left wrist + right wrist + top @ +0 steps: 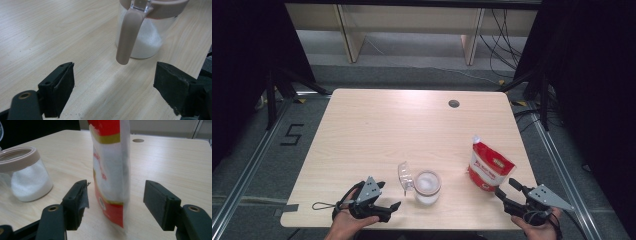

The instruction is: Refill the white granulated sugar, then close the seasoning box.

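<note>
Between the right gripper's [116,202] wide-spread jaws stands a red-and-white pouch [111,172], upright on the table [170,157], with a gap on each side so that neither pad presses on it. From the high view, that gripper [506,186] sits at the near right edge, held by the person's right hand [539,227], and the pouch [488,166] stands just ahead of its tips. Off to its left, well apart from the pouch, is a clear jar [23,173] with a beige rim, partly filled with white grains.

Near the front edge to the left, the left gripper [394,206] rests low in the left hand [346,224], jaws also spread wide with nothing between them. Just ahead of those jaws, in the left gripper view, a beige handle [128,37] hangs down the side of the jar [147,37], apart from both pads. From above, the jar [427,187] has its clear lid [405,175] tipped up on its left side. Far beyond both tools, a round hole [454,103] marks the table's back part.
</note>
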Tool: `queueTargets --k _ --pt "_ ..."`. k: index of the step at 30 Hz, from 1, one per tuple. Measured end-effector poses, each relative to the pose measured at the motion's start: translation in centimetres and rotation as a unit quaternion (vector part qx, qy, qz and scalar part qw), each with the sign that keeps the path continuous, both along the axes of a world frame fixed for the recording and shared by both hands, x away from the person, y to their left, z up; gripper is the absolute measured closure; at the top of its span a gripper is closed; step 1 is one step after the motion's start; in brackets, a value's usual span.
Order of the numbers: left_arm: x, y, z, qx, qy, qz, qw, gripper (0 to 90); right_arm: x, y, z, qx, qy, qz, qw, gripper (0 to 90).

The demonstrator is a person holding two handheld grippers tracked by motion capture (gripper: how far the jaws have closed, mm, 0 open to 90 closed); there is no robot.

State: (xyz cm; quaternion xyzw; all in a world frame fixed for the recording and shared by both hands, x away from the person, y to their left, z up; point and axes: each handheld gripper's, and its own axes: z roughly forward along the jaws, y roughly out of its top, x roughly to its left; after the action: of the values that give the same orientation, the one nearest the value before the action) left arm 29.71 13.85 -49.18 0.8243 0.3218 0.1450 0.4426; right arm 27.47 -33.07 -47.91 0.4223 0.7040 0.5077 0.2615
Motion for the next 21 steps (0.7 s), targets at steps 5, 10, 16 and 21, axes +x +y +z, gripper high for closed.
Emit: queueTargets --k 5,10,16,21 --pt "0.0 -0.13 -0.15 -0.009 -0.001 0.007 0.9999 16.5 -0.59 -0.43 -0.21 -0.009 0.013 -0.007 0.9999 35.3" --pt "0.01 -0.07 -0.16 -0.01 -0.002 0.007 0.9999 16.5 -0.87 -0.48 -0.29 -0.012 0.023 -0.002 0.9997 34.5" --pt "0.07 -0.09 -0.11 -0.003 0.001 0.007 1.0 16.5 -1.01 -0.15 -0.37 -0.013 0.029 0.003 0.9995 34.2" --pt "0.03 -0.05 -0.08 -0.009 -0.002 0.005 0.9999 16.5 -0.95 0.01 -0.41 -0.025 0.028 0.007 0.9993 33.8"
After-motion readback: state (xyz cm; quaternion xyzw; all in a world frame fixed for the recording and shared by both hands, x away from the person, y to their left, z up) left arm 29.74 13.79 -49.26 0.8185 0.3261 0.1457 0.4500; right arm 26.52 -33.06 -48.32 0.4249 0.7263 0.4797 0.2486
